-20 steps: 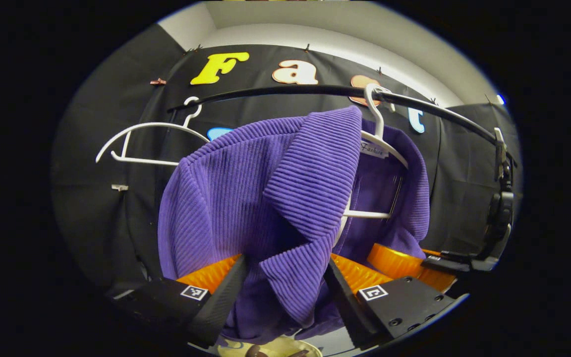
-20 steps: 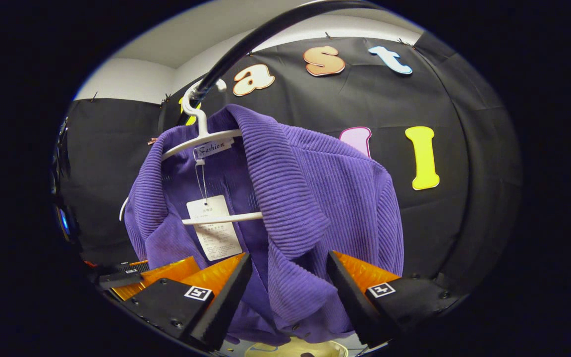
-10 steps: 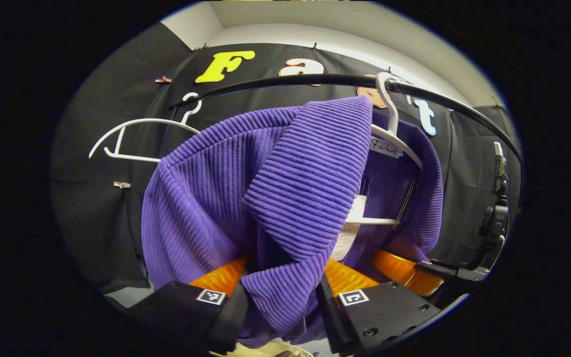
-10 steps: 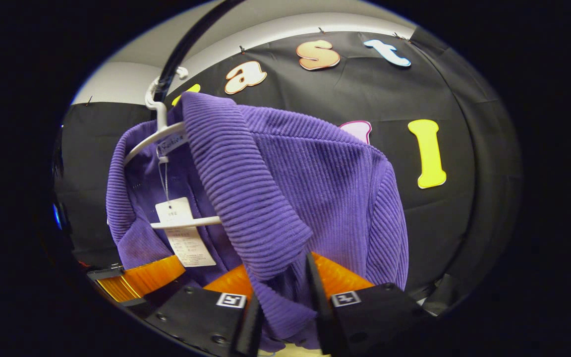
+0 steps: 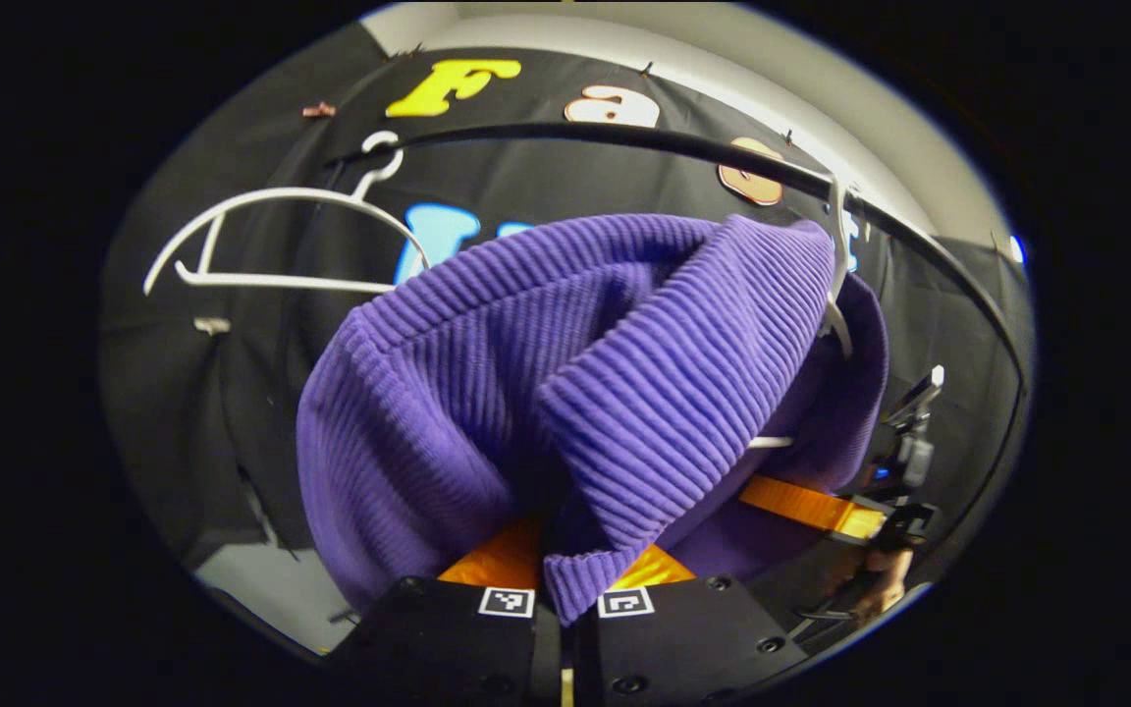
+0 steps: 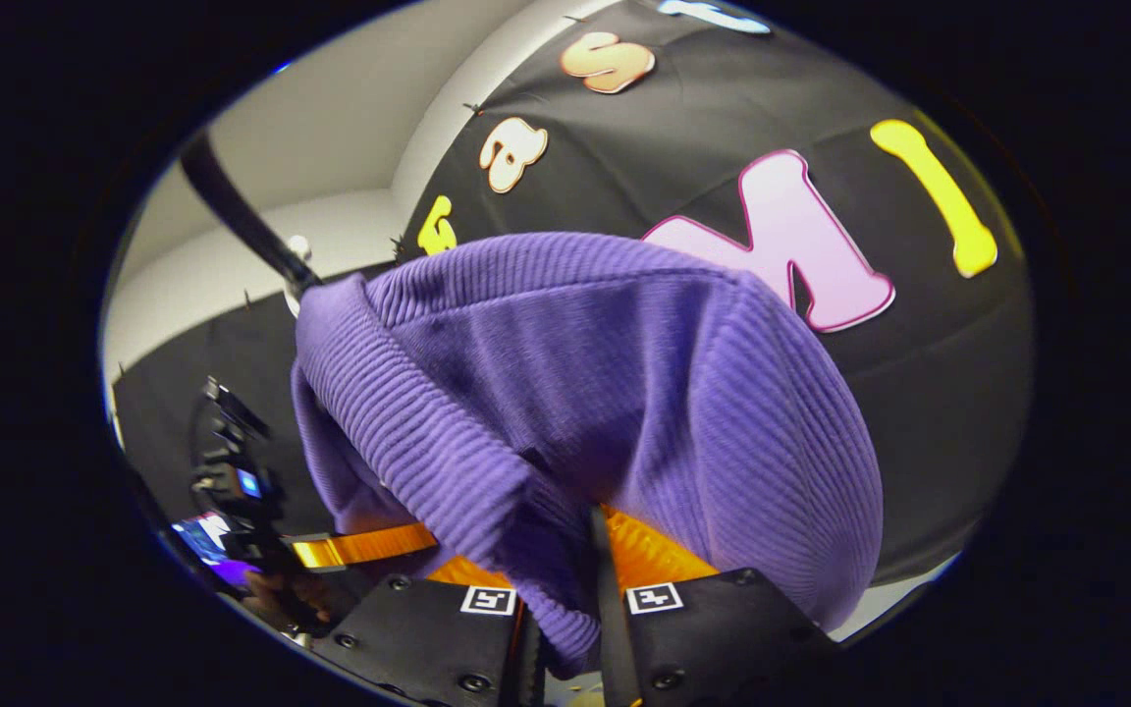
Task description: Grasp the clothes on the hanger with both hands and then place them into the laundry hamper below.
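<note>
Since a second ago both grippers, left (image 5: 570, 574) and right (image 6: 565, 579), have closed from wide onto the purple ribbed knit garment (image 5: 546, 393), now bunched mid-frame.

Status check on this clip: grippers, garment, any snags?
Left gripper shut on purple garment. Right gripper shut on it too. Garment bunched, white hanger hooked on black rail. Empty hanger alongside.

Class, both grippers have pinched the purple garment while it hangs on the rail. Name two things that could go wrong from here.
1. The purple garment still drapes over its white hanger; pulling down may drag the hanger off the rail.
2. The left gripper and right gripper each pinch only a fold of collar, so the knit might slip free.
</note>
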### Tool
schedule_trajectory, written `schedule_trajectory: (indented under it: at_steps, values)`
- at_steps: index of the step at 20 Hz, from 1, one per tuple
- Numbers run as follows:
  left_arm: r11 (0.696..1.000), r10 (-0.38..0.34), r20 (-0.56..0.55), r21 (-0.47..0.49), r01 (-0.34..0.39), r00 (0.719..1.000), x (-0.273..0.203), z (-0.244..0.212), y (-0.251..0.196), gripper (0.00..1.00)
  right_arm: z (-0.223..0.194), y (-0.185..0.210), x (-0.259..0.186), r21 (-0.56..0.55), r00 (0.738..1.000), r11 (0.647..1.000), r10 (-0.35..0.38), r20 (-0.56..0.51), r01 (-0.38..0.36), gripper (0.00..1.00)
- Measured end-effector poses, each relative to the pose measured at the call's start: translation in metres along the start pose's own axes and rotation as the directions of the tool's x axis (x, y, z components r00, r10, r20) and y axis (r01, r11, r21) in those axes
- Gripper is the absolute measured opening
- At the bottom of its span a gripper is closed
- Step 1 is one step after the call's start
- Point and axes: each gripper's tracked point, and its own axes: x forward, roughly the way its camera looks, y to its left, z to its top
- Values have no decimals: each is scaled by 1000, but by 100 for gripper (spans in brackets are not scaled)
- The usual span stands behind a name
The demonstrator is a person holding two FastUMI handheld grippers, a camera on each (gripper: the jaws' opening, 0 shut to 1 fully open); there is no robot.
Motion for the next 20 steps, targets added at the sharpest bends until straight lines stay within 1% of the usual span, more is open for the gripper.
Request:
schedule_trajectory:
  at_steps: [1,2,4,6,8,10,11,12,13,14,15,16,19,20]
  values:
    - [998,-42,-33,-45,40,999,-7,-2,-1,10,-5,6,-10,13,999,999,43,-21,-43,26]
    - [997,-64,-53,-57,61,997,-15,-1,-1,10,-9,13,-15,0,996,997,78,-48,-79,26]
    - [999,-48,-41,2,48,998,-30,9,4,11,-14,36,-25,-26,982,986,162,-99,-165,26]
    - [996,-57,-29,64,59,998,-46,15,0,11,-8,65,-37,-11,959,964,263,-110,-266,26]
    - [990,-86,-22,107,88,996,-61,22,-10,11,8,87,-50,23,933,935,354,-67,-353,26]
    - [986,-121,-17,113,122,992,-75,30,-16,9,36,103,-59,66,905,903,424,28,-425,25]
    - [985,-147,-5,91,147,989,-82,36,-21,10,48,103,-65,78,900,897,430,77,-435,25]
    - [983,-178,14,51,177,984,-89,44,-26,9,57,100,-66,82,900,898,422,112,-432,25]
    - [978,-210,41,3,210,977,-95,54,-29,10,65,97,-67,83,899,900,413,145,-427,25]
    - [969,-239,75,-40,243,968,-103,66,-31,10,73,94,-68,90,896,900,407,177,-427,25]
    - [964,-250,120,-65,259,961,-110,79,-29,9,83,94,-71,104,890,896,403,212,-431,25]
    - [965,-241,167,-67,255,956,-115,94,-23,9,94,91,-72,116,884,895,393,252,-431,25]
    - [982,-171,266,-30,186,949,-120,129,-3,8,119,75,-71,122,881,914,327,342,-387,25]
    - [986,-155,289,-19,168,945,-121,138,-1,8,127,74,-71,129,875,916,312,371,-381,19]
